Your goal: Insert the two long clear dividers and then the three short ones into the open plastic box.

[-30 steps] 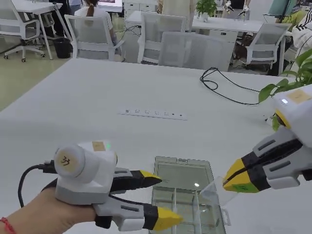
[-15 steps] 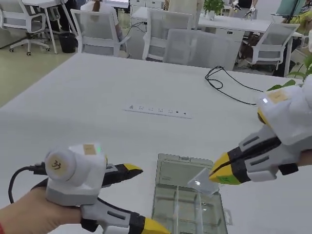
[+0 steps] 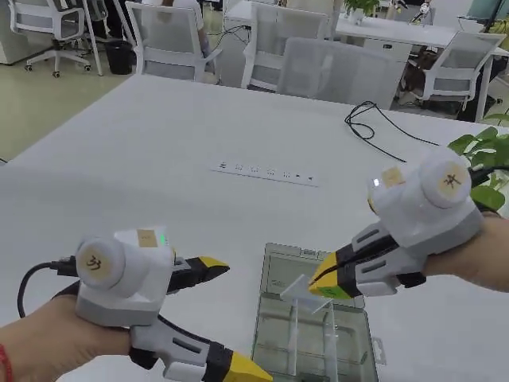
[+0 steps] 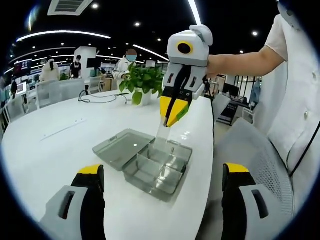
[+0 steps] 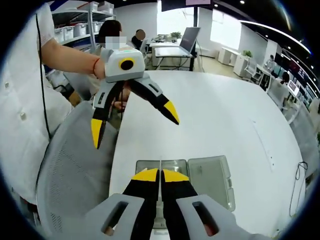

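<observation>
Right tongs (image 3: 322,285) clamped on a divider (image 3: 296,288) just over the open box (image 3: 274,334) on the surface, left tongs (image 3: 236,318) apart and empty beside it: I'd line its ends with the slots, then lower straight

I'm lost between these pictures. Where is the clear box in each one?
Head view: box at bottom centre, between the two grippers.
Left gripper view: box at centre, on the table.
Right gripper view: box low centre, partly behind the jaws.
Shared landmark: the right gripper, shut on a divider over the box.
</observation>
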A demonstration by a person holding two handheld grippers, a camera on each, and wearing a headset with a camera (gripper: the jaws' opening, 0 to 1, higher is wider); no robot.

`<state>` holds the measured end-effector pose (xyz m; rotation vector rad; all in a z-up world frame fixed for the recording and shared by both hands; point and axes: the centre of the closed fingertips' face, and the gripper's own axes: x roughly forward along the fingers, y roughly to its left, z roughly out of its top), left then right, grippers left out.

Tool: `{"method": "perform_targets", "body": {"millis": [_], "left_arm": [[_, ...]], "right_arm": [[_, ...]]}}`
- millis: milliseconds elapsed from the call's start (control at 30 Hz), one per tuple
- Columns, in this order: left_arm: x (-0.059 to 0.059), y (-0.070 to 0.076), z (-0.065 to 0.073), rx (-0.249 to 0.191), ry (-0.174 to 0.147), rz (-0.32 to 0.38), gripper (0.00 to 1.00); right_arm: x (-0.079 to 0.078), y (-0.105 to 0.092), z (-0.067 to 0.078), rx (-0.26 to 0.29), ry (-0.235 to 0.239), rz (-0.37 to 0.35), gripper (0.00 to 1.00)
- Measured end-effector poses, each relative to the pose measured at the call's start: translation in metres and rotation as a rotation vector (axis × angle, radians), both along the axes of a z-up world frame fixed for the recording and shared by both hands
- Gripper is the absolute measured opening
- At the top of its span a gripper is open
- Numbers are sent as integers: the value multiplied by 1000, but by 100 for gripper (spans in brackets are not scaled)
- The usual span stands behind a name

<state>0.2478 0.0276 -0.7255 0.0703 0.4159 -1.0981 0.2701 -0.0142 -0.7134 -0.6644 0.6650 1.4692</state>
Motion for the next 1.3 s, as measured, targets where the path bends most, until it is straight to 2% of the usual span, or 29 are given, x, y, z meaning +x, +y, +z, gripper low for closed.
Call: {"method": "perform_targets", "body": {"millis": [167,333,833,967,1300], "left_arm": [[0,3,-2,0,1,3,100],[2,4,-1,-11,4,13,100],[1,4,-1,-30,13,24,100],[1,4,-1,-34,16,24,100],[0,4,-3,-33,21,24,100]], "right_arm": [[1,5,-18,-18,15,-2,3],[3,7,-29,-23,17,-6,3],[6,8,-44,-40,31,-9,3],[5,14,-46,-42,11,11,3],[2,23,-65,-79,-1,49,3]]}}
